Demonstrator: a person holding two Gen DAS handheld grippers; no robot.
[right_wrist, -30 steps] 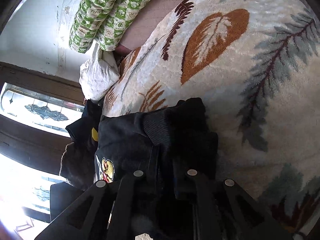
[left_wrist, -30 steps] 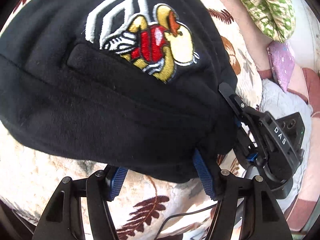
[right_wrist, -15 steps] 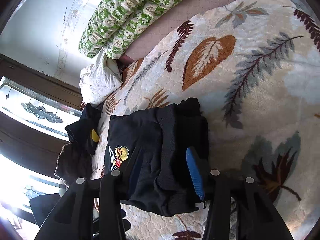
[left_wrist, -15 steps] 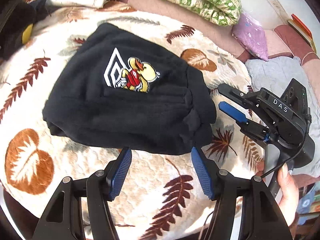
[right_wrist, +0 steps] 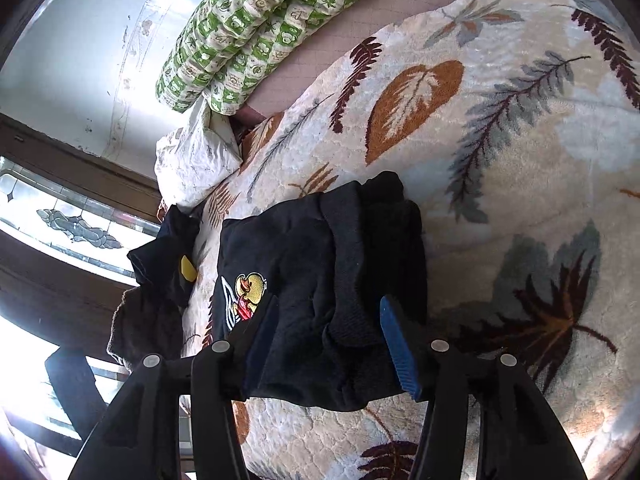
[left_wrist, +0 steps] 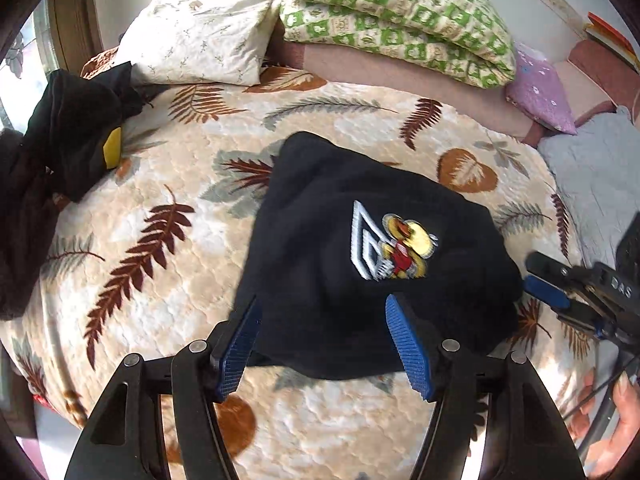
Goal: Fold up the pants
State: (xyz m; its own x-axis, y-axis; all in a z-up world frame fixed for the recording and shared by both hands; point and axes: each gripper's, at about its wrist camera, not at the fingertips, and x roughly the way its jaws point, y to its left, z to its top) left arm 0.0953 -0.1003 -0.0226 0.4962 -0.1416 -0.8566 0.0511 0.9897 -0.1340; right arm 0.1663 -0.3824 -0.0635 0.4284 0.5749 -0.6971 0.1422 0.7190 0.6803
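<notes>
Pants: the black fleece pants (left_wrist: 360, 256) lie folded into a compact, thick bundle on the cream leaf-patterned quilted bedspread (left_wrist: 168, 248), near its middle, with the embroidered yellow duck-and-diamond patch (left_wrist: 390, 246) facing up.
Left tongs: the left gripper (left_wrist: 324, 344) hovers over the bundle's near edge, blue pads spread wide, gripping nothing.
Right tongs: the right gripper (right_wrist: 328, 344) sits at the bundle's ribbed end, jaws wide apart and empty; seen from the left wrist it stands just beside the bundle's right edge (left_wrist: 560, 296).
Why so: both tools appear let go and lifted clear, which suggests the fold is judged finished and the bundle is left to rest.
Look: edges are rounded, layers stacked, ribbed cuff or waistband (right_wrist: 352, 264) bunched at one end; slightly lumpy, not crisp.
Surroundings: a dark heap of other clothes (left_wrist: 68, 140) lies left of the bundle; the green checked pillows (left_wrist: 400, 12) lie beyond it.
</notes>
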